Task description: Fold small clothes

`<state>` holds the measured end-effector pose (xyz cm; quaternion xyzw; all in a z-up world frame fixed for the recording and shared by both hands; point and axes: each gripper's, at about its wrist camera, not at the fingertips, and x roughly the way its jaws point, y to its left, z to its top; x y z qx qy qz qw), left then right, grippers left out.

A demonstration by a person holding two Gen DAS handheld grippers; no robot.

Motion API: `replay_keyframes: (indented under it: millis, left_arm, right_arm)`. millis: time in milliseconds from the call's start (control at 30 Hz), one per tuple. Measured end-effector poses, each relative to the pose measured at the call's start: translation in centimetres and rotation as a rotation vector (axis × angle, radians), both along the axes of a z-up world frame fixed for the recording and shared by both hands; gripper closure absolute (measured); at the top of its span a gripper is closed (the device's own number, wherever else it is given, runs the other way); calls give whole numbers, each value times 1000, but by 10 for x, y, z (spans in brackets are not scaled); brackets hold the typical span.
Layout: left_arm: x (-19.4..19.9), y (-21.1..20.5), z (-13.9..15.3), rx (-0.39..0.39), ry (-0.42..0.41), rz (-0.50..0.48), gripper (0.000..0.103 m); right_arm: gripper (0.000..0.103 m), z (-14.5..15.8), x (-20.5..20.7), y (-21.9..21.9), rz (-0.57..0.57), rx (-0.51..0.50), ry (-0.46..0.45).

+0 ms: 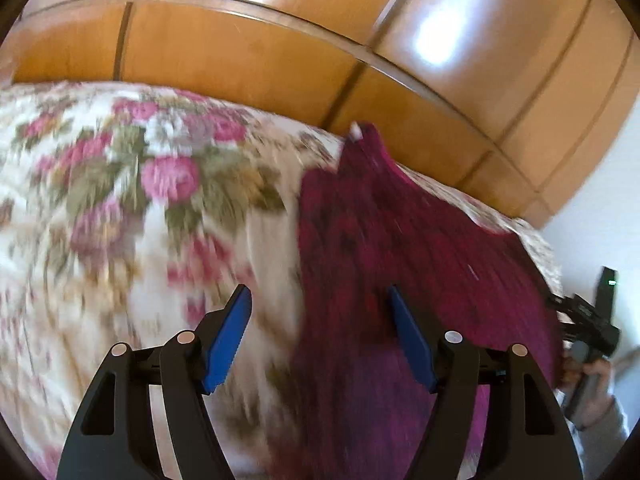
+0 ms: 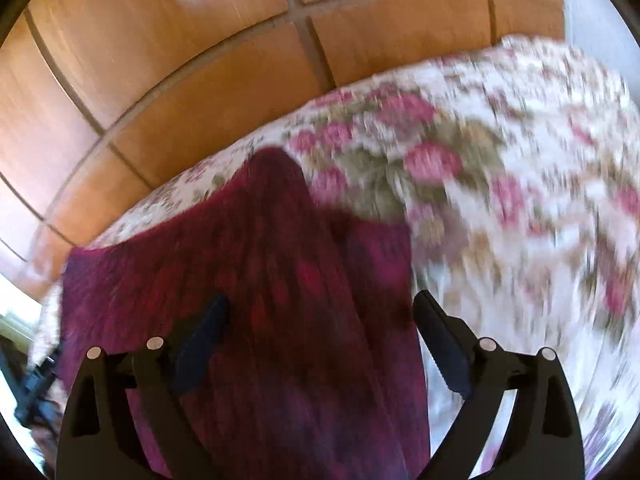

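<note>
Lying on a floral bedspread (image 1: pixel 120 184), a dark magenta knitted garment (image 1: pixel 400 240) spreads across the bed, its ribbed fabric running from beneath both grippers toward the bed's far edge. In the left wrist view, the left gripper (image 1: pixel 320 304) has its blue-padded fingers (image 1: pixel 232 332) spread apart, one over the bedspread and the other over the garment's left edge; nothing is pinched between them. The other gripper appears at the far right of this view (image 1: pixel 592 328), held in a person's hand (image 1: pixel 596 376) beyond the garment's opposite side. In the right wrist view, the right gripper (image 2: pixel 320 308) likewise has its jaws spread wide over the garment (image 2: pixel 240 280), with a raised fold of the knit lying between the fingers but not pressed by them. Glossy wooden wardrobe panels (image 2: pixel 160 60) stand behind the bed. Motion blur obscures finer detail.
</note>
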<state>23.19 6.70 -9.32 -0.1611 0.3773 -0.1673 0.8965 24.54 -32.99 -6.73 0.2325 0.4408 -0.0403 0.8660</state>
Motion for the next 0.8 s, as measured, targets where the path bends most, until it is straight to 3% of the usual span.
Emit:
replay_keyframes:
  millis: [167, 367, 400, 433, 467, 533, 567, 600, 667, 700, 800]
  left_arm:
    - [-31, 3, -25, -147, 91, -55, 34]
    - [-45, 4, -31, -235, 114, -78, 35]
    - [-46, 1, -31, -235, 117, -89, 40]
    - [-45, -1, -31, -227, 121, -101, 56]
    - [-44, -3, -32, -210, 124, -108, 60]
    - [-46, -5, -29, -201, 116, -108, 75]
    - [-46, -6, -26, -196, 111, -107, 80]
    - [-48, -5, -24, -190, 103, -106, 82]
    - [-53, -6, -16, -185, 87, -109, 85]
    - [-57, -6, -11, -183, 76, -113, 86]
    - [-73, -3, 0, -184, 54, -128, 86]
  right_arm:
    - [9, -14, -50, 2, -16, 108, -15]
    - [8, -22, -95, 16, -41, 147, -55]
    - [8, -23, -101, 20, -37, 142, -51]
    - [9, -24, -104, 23, -29, 135, -50]
    - [11, -25, -107, 25, -22, 127, -50]
    - [22, -24, -111, 28, -16, 98, -43]
    - [35, -22, -112, 27, -13, 118, -43]
    - [47, -21, -114, 26, -13, 130, -45]
    - [62, -12, -120, 25, -13, 128, -63]
    - [67, -7, -123, 25, -13, 133, -72]
    - [70, 3, -129, 22, -11, 148, -93]
